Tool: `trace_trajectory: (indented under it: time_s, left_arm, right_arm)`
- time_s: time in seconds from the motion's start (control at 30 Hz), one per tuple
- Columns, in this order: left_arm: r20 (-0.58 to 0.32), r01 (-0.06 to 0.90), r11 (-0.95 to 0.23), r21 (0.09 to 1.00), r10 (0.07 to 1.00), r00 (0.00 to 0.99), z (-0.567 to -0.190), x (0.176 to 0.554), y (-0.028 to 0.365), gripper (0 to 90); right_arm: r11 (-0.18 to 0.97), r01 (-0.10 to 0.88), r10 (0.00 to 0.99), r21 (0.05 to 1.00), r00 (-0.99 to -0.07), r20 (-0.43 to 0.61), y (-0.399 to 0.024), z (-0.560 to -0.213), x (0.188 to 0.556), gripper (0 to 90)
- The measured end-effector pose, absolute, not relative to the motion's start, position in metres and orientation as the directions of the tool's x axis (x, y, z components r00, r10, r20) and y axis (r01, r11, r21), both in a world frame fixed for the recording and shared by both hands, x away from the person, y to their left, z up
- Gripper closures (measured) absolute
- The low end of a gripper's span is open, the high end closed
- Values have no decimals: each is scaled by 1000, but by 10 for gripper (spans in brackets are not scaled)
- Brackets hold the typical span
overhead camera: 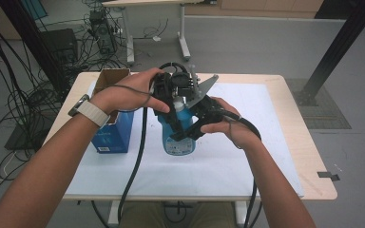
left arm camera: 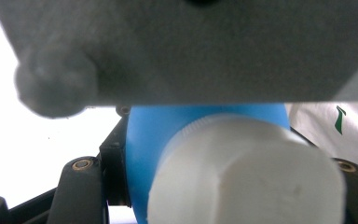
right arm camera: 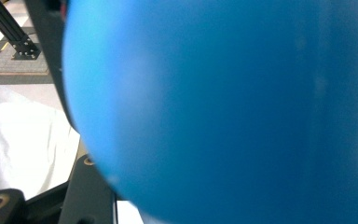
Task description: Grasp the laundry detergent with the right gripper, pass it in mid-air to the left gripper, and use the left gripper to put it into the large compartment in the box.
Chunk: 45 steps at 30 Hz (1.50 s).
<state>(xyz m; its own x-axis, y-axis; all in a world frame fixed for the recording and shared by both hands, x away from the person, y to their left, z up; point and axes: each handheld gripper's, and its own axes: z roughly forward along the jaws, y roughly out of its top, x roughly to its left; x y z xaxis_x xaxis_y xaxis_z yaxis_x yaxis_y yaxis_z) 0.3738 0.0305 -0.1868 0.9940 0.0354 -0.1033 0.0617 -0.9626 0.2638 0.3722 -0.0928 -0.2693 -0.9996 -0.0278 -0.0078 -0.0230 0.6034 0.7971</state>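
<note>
Bottle (overhead camera: 178,137): bright blue body, pale label with dark print low on the front; in the left gripper view its cap (left arm camera: 247,179) is plain white, matte. Box (overhead camera: 114,130): blue sides with white lettering, brown cardboard flaps at the open top. Both grippers black; left gripper (overhead camera: 171,102) shows brass-coloured pivot pins, right gripper (overhead camera: 197,128) carries a grey plate. Table (overhead camera: 309,161): light wood, overlaid by a white sheet (overhead camera: 247,156). Watch strap (overhead camera: 91,113): cream.
</note>
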Motion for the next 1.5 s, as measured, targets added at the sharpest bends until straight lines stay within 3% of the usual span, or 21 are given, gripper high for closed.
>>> trace_trajectory:
  time_s: [0.13,0.17,0.37,0.4,0.43,0.7,0.73,0.87,1.1,1.13,1.5]
  left_arm:
    - [-97,27,-970,243,3,995,-186,377,31,375]
    - [-108,71,-961,268,43,993,-188,374,31,375]
    - [-109,74,-960,269,45,993,-188,374,32,375]
    - [-99,33,-969,244,9,995,-186,376,32,376]
    - [-109,70,-961,266,42,993,-188,374,32,375]
    - [-109,74,-960,269,46,993,-187,373,31,375]
    - [-97,30,-970,243,6,995,-185,376,32,375]
    - [-110,77,-960,271,48,993,-187,373,31,375]
    - [-98,39,-968,249,15,995,-184,374,31,375]
    - [-108,78,-959,274,50,993,-186,371,30,376]
    - [-105,88,-959,270,62,993,-185,371,30,377]
  right_arm:
    - [602,-19,-29,798,-1000,-1,-92,-270,372,436]
    - [605,-12,-26,796,-1000,5,-92,-269,372,436]
    - [604,-14,-29,797,-1000,5,-92,-270,372,436]
    - [604,-13,-30,797,-1000,6,-92,-270,372,436]
    - [601,-22,-32,799,-999,-3,-92,-270,372,436]
    - [602,-15,-27,798,-1000,1,-93,-269,371,436]
    - [600,-13,-29,800,-1000,5,-93,-269,371,436]
    - [603,-6,-26,798,-1000,12,-93,-269,370,436]
    - [596,-17,-34,803,-999,4,-94,-268,370,436]
    - [595,-18,-34,804,-999,2,-94,-269,370,435]
    - [593,-31,-36,804,-999,-12,-93,-268,371,432]
